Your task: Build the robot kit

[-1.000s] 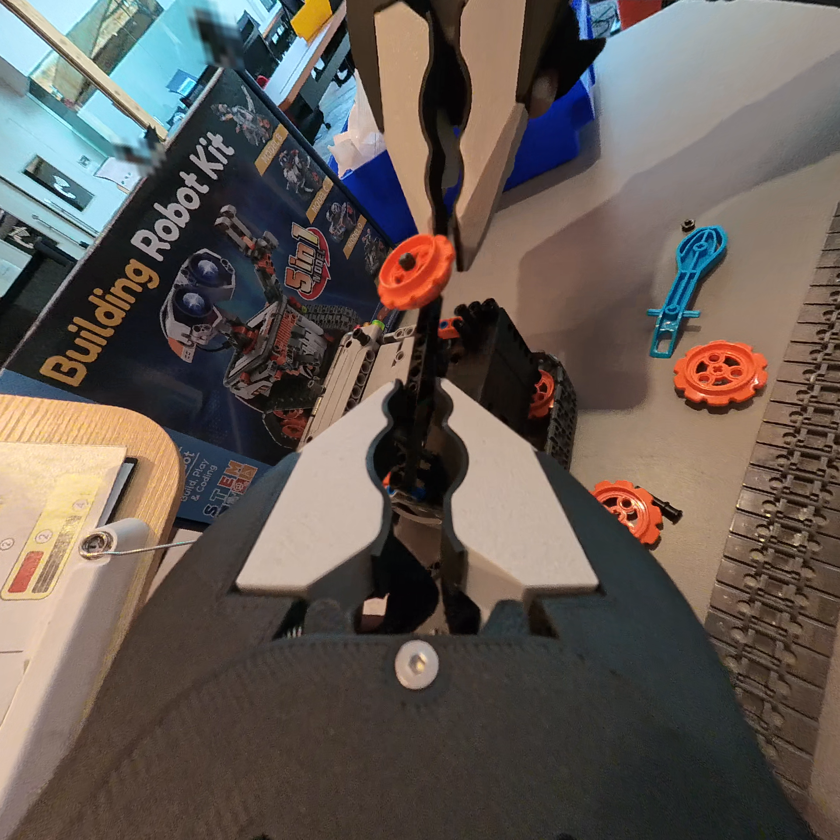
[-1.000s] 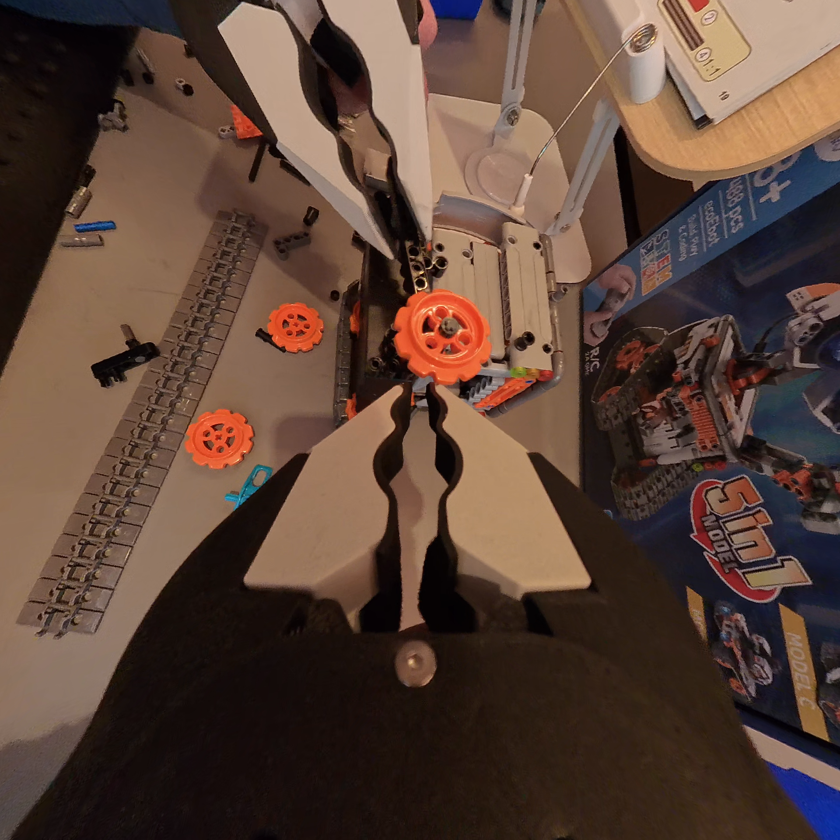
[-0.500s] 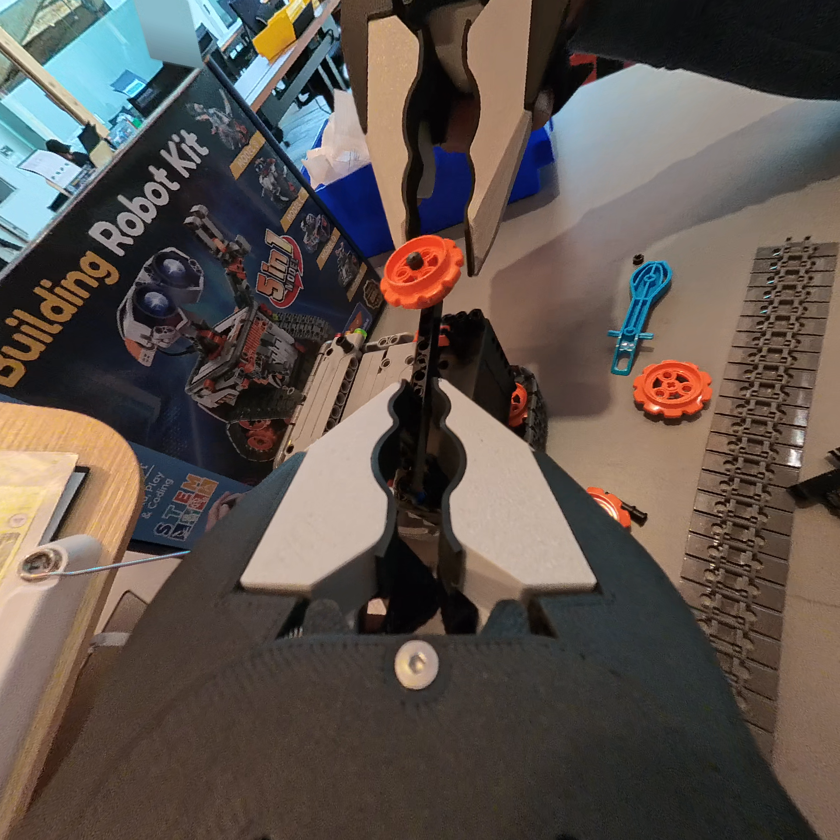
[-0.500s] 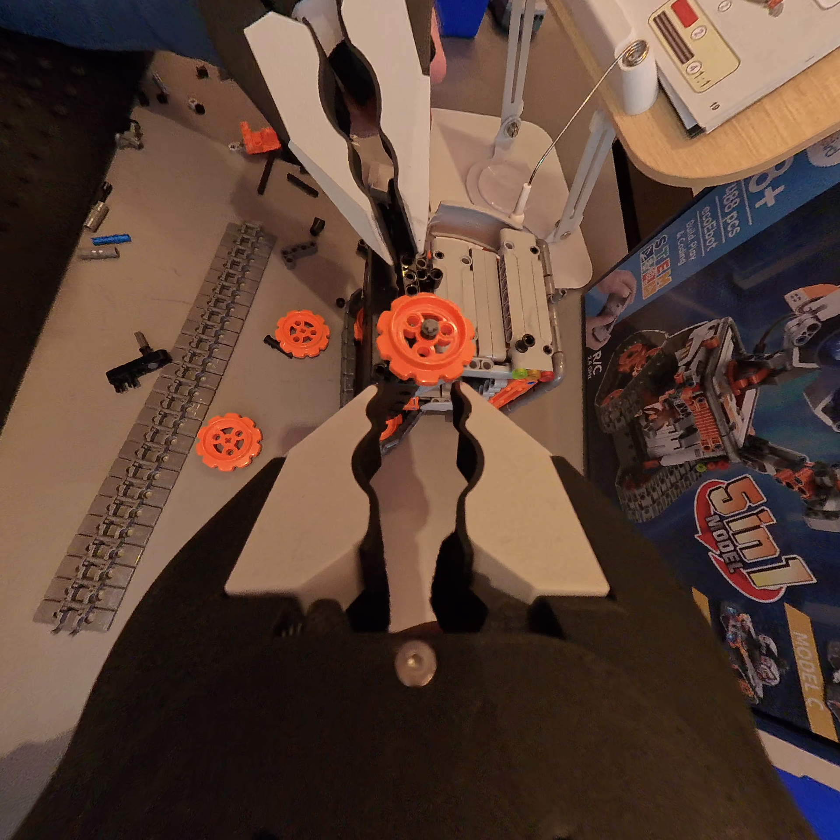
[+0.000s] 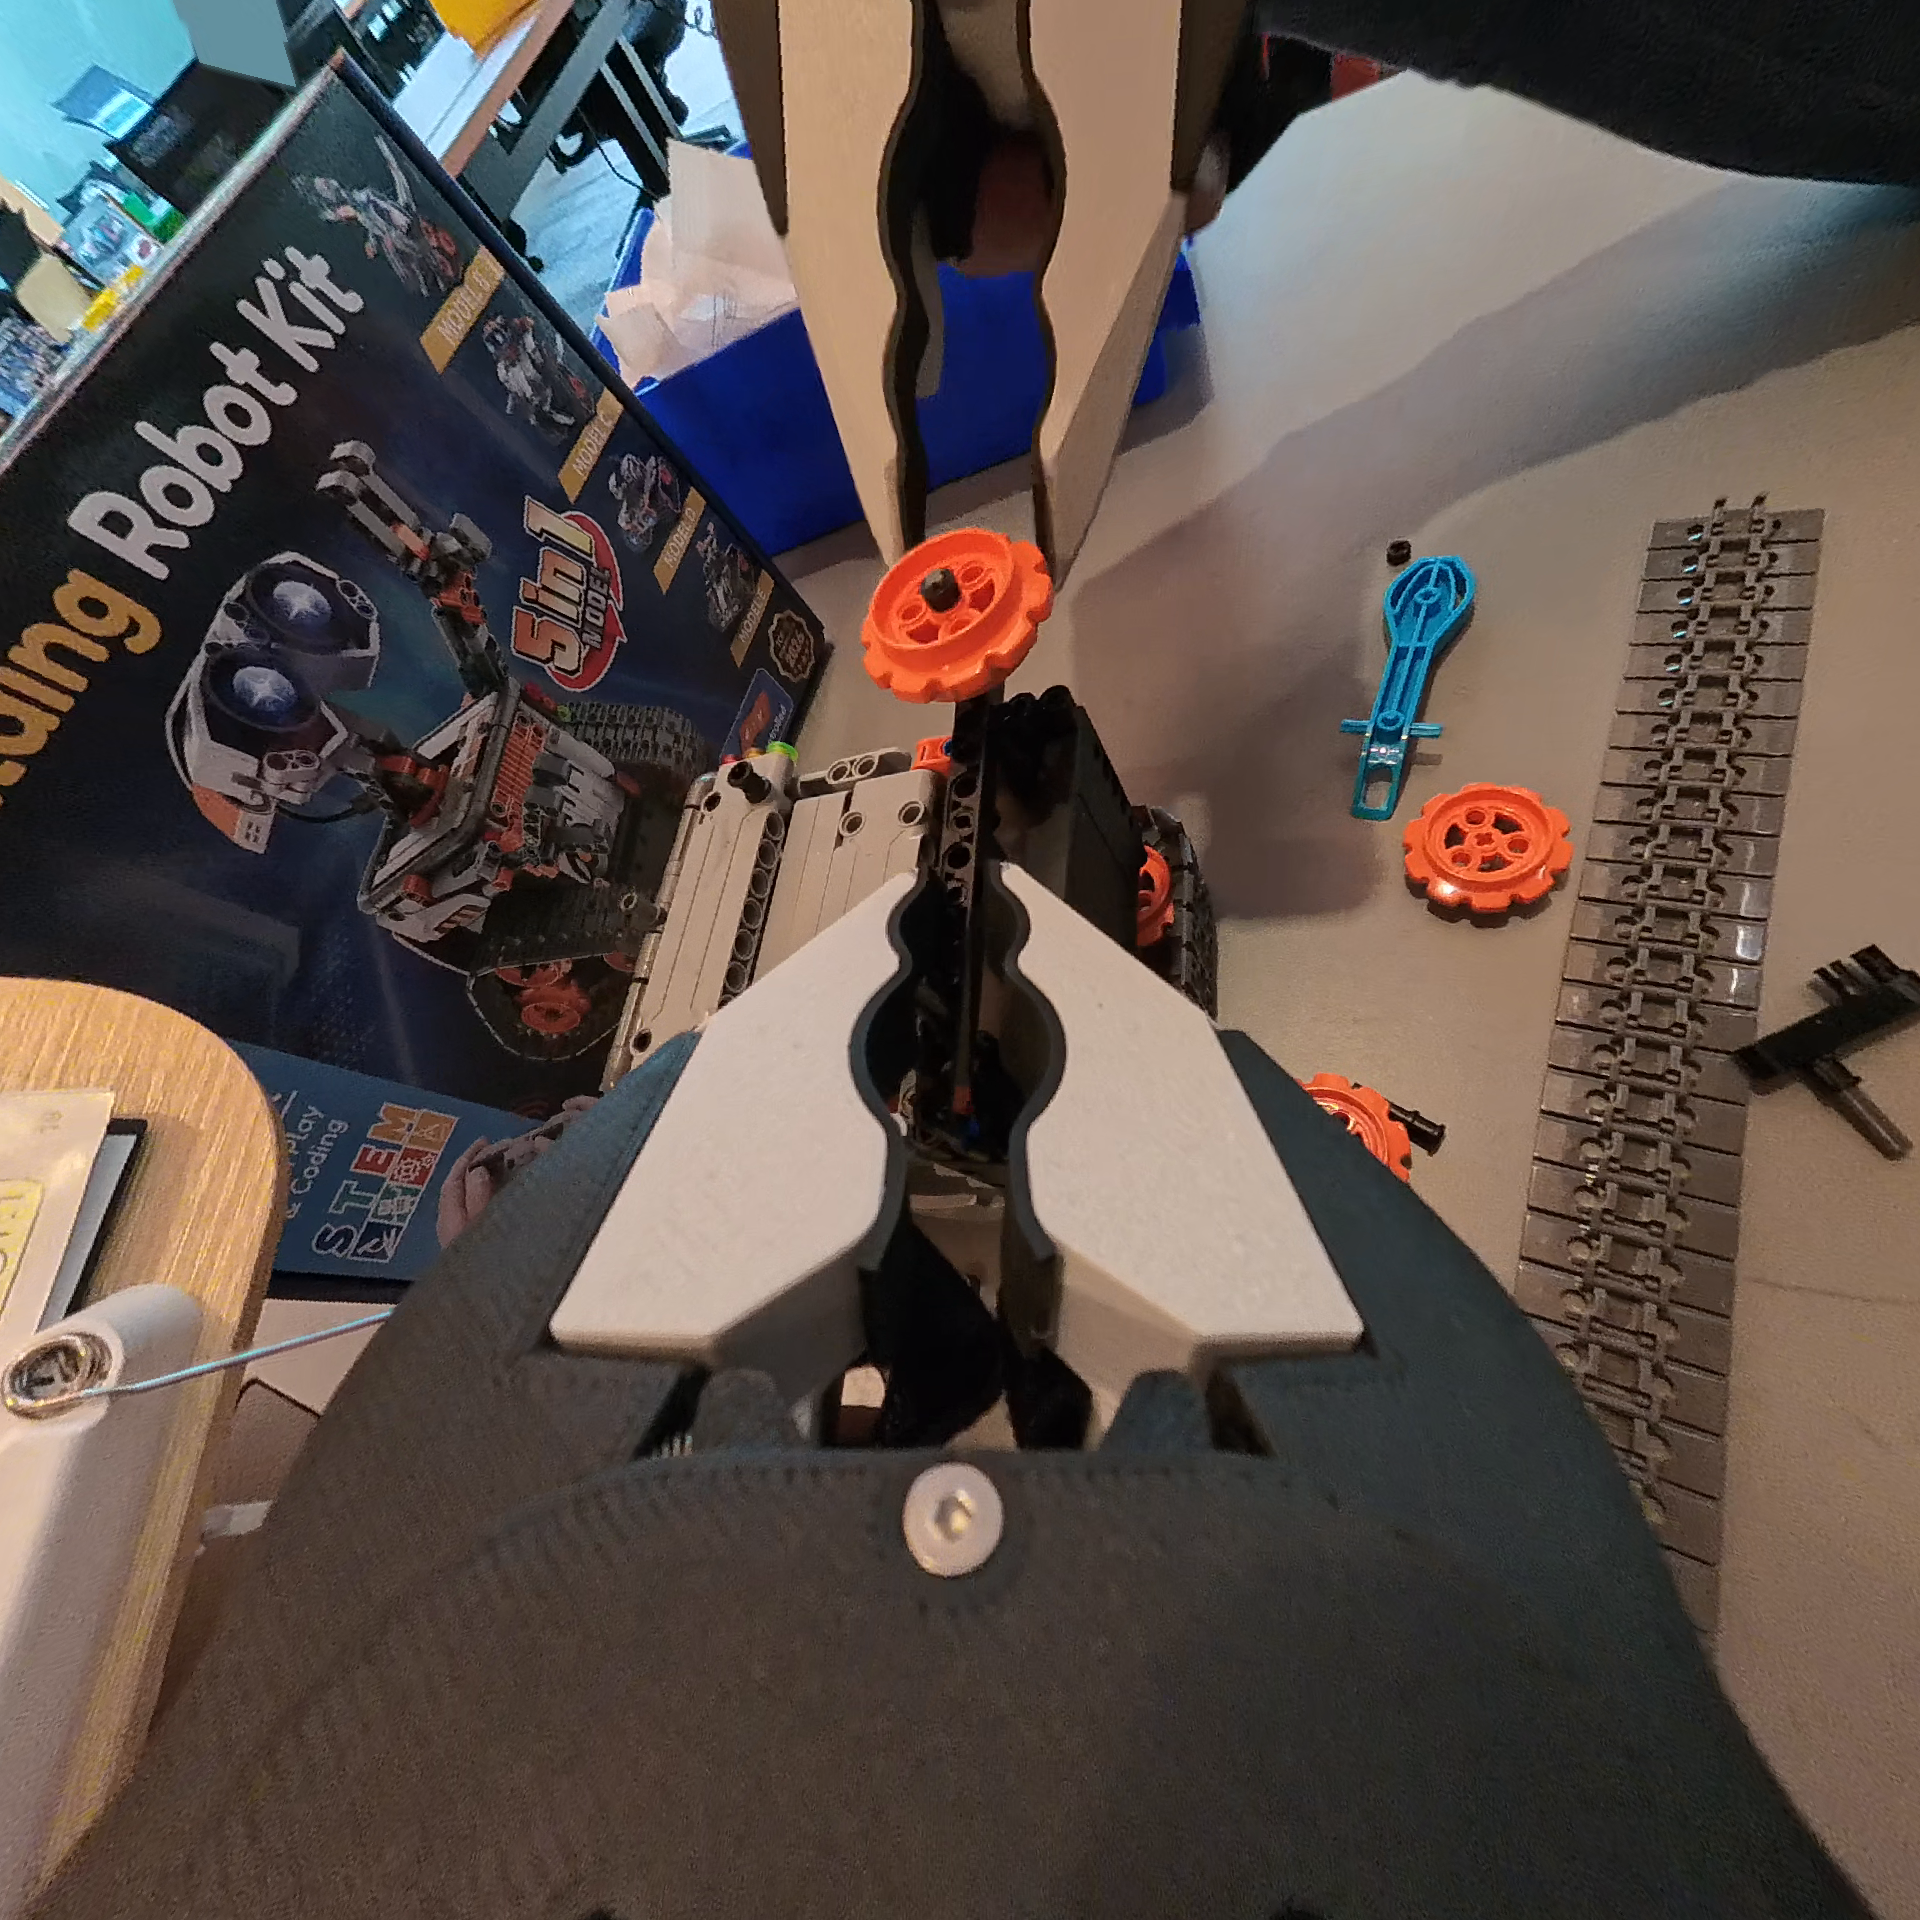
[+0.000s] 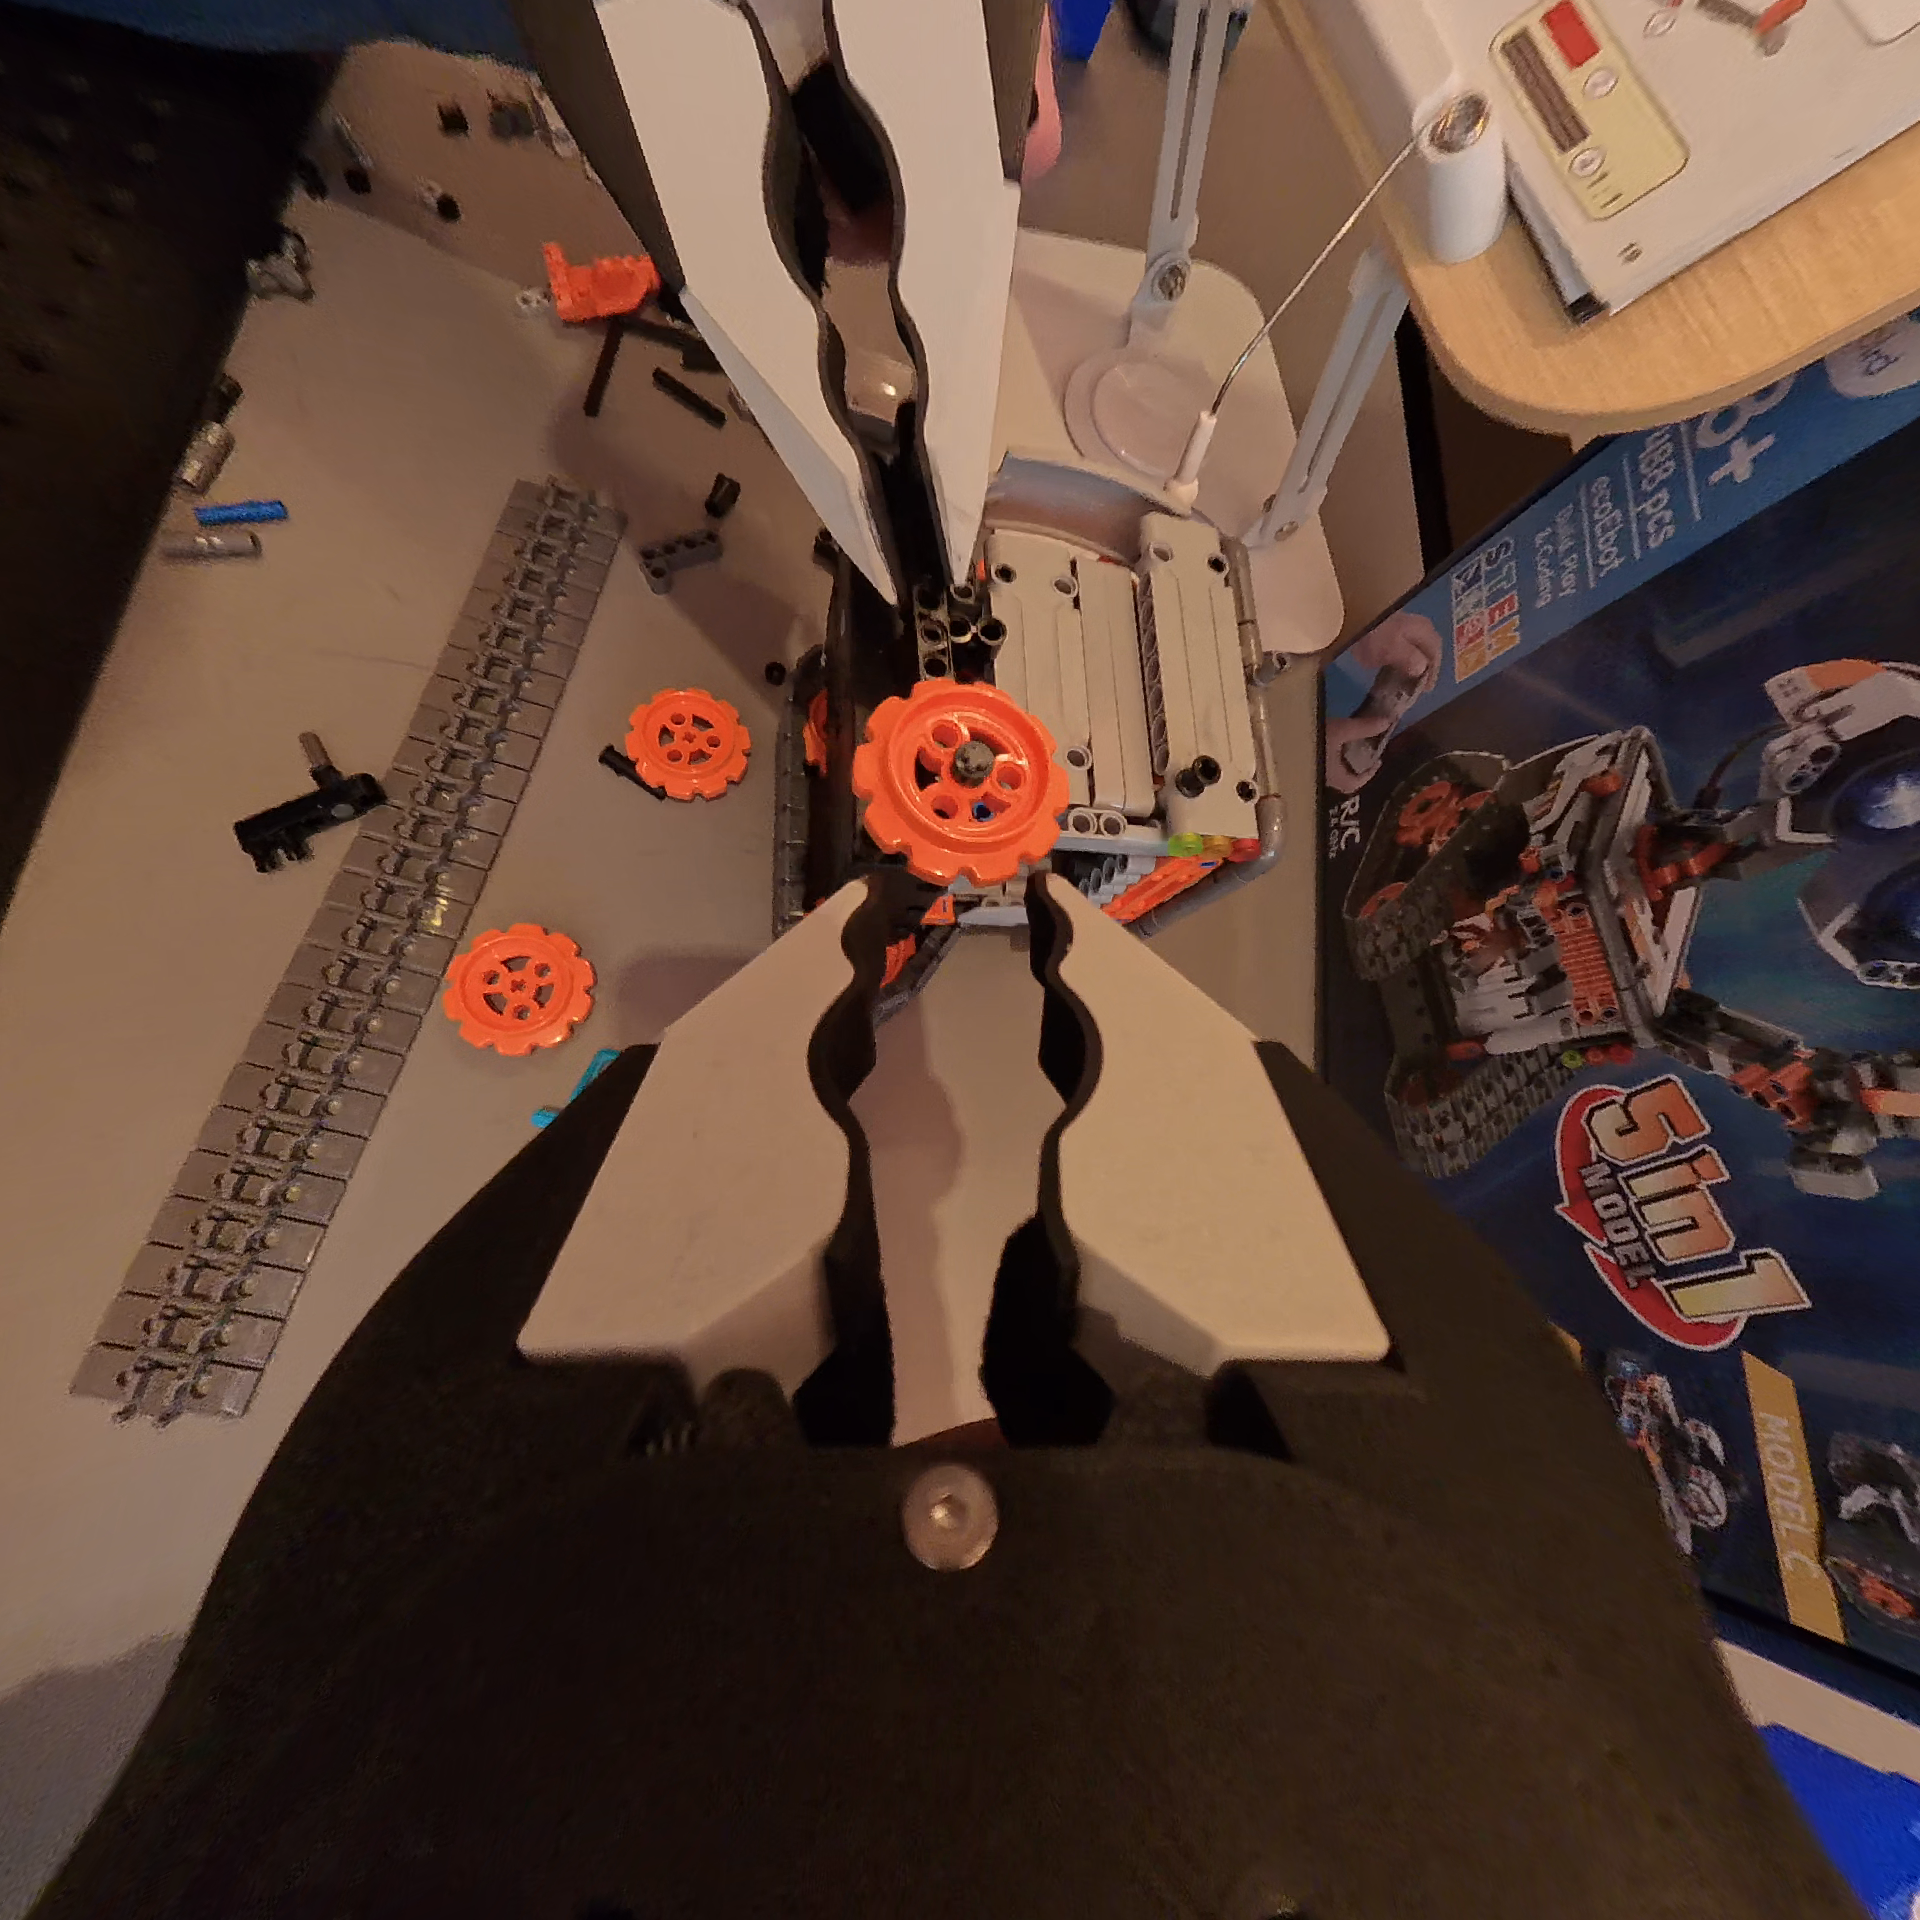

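Left gripper (image 5: 961, 894) clamps the black beam (image 5: 971, 831); right gripper (image 6: 951, 899) sits open, orange wheel (image 6: 961, 781) just past its fingertips.

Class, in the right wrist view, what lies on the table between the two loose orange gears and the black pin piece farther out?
The long grey track strip runs between the loose orange gears and the black pin piece.

The model vehicle (image 6: 1122, 707) stood on the table (image 6: 156, 935), with the kit box (image 6: 1662, 987) lying just to its right in the right wrist view. A toothed wheel (image 6: 961, 781) sat on an axle at the model's near end. Left of the model lay two loose wheels (image 6: 686, 744), then the track strip (image 6: 353, 956), with small parts (image 6: 307, 816) scattered beyond it. Behind the model stood a lamp base (image 6: 1143, 343).
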Demonstrator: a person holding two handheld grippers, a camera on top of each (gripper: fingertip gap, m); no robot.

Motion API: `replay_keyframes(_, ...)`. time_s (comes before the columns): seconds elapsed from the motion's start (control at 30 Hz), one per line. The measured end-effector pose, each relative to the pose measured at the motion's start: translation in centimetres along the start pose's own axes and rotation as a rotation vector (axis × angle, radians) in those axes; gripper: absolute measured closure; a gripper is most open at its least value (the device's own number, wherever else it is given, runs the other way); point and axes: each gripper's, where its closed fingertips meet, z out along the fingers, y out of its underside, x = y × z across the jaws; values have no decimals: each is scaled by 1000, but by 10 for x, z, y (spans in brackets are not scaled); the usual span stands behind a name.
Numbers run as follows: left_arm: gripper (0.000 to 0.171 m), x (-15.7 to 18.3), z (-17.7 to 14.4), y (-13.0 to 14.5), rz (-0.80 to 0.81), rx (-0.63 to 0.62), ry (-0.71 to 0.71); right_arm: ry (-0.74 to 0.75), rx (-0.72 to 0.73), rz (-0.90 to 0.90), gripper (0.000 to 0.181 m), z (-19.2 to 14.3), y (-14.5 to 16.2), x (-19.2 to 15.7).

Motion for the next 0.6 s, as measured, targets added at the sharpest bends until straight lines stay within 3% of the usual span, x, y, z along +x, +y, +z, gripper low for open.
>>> replay_keyframes(0.3,164,2,0,-2,-2,25,39,-16,47,-9,141,4,-9,-4)
replay_keyframes(0.6,163,3,1,-1,40,-1,12,1,59,-15,145,5,-14,-2)
